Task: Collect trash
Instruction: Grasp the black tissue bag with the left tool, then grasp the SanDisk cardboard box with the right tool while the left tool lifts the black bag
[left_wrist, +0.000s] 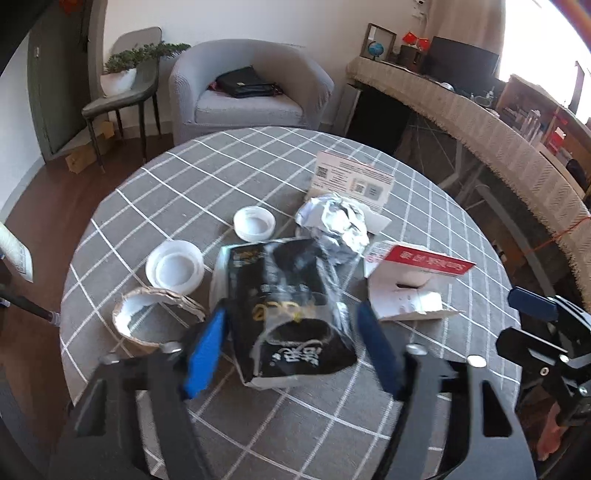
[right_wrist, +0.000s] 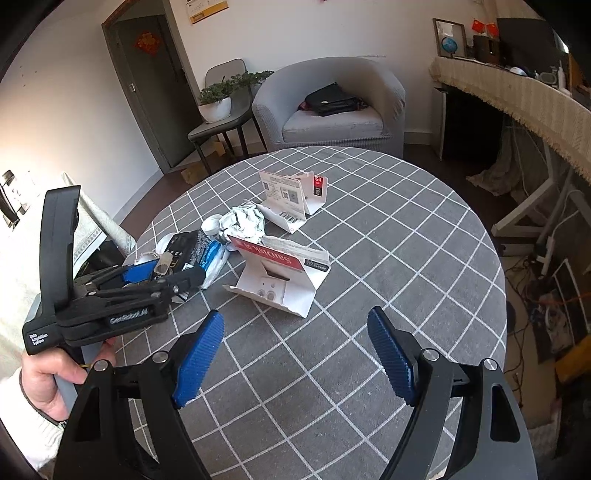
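Left gripper (left_wrist: 291, 343) spread wide, blue pads either side of the black snack bag (left_wrist: 291, 306), not touching it as far as I can tell; bag lies flat on the round checked table (left_wrist: 184, 177), right between the fingers and running away from them, long axis along the reach, near end level with the pads. So left is the closer one, bag basically already in the mouth; my read is it only needs to drop a bit and close across the bag's short width. Right gripper (right_wrist: 295, 354) also wide, holding nothing, hanging over bare cloth; nearest thing to it is the red-and-white card package (right_wrist: 284, 273), ahead and slightly left, standing open like a tent. Other trash clusters past the bag: crumpled foil (left_wrist: 340, 221), two white lids (left_wrist: 255, 223), torn paper cup (left_wrist: 155, 317) to the left, another opened card pack (left_wrist: 351, 181) further back. No bin visible in either view
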